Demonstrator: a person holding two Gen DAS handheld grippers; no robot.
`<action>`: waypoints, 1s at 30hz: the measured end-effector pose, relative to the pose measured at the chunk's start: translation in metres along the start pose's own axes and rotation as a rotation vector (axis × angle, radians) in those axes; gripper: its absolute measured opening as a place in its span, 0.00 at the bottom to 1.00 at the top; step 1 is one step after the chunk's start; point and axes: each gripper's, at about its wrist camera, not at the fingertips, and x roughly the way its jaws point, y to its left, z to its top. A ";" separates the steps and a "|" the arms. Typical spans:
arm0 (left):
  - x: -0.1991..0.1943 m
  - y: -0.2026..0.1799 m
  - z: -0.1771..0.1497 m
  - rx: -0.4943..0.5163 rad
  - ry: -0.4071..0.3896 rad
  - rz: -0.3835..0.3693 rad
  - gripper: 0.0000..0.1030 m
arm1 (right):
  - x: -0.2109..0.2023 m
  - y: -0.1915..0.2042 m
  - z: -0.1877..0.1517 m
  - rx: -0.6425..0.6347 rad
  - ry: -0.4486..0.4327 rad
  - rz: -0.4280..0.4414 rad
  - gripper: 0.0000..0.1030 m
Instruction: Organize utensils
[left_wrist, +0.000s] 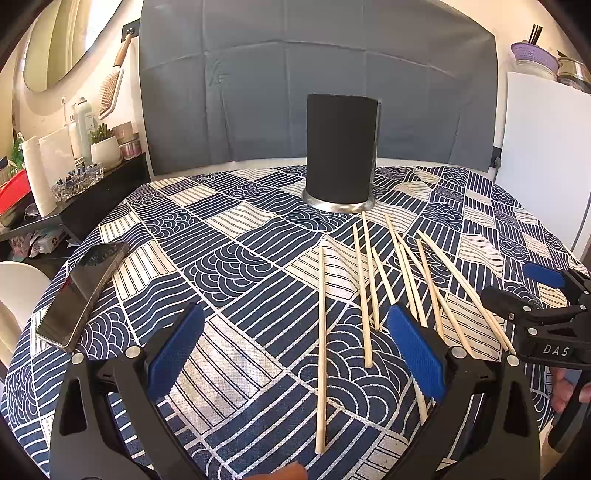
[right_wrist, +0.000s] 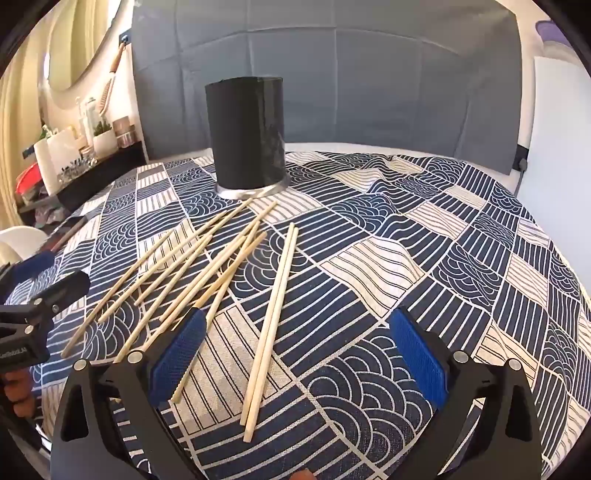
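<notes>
A: Hand-held grippers first. How do they stand?

B: Both spread wide, with nothing gripped. The left hand-held gripper (left_wrist: 295, 354) hovers over the surface (left_wrist: 229, 236), its blue pads (left_wrist: 177, 347) well apart. One chopstick (left_wrist: 321, 350) lies lengthwise in the gap between its fingers and touches neither pad. The right hand-held gripper (right_wrist: 299, 354) is released too, and a pair of chopsticks (right_wrist: 271, 332) lies side by side in its gap, nearer the left pad (right_wrist: 177, 350) than the right one.

A: And the rest of the sticks?

B: Loose on the patterned cloth (right_wrist: 406, 258), between the two tools and a little beyond them. In the right view a fan of them (right_wrist: 177, 273) spreads to the left of the pair, several crossing one another. In the left view the same bundle (left_wrist: 406, 280) lies to the right, partly behind that tool's right pad (left_wrist: 415, 347).

A: Where do they point?

B: Their far tips run toward the black holder (left_wrist: 341, 147). It stands upright on a silvery base (left_wrist: 338, 205) at the far side of the surface, and the closest tips end just short of that base.

A: Anything else on the cloth?

B: A phone (left_wrist: 81, 291) lies flat at the left edge. A grey backdrop (left_wrist: 317, 74) hangs behind the holder.
</notes>
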 end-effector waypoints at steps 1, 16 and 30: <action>0.002 0.001 0.001 -0.003 0.005 0.004 0.94 | 0.000 0.000 0.000 0.000 -0.001 0.001 0.93; 0.003 -0.003 -0.005 0.021 0.007 0.016 0.94 | 0.000 0.001 -0.001 -0.003 -0.004 0.007 0.93; 0.001 -0.005 -0.005 0.026 -0.006 0.013 0.94 | 0.002 0.000 -0.001 0.004 0.001 0.003 0.93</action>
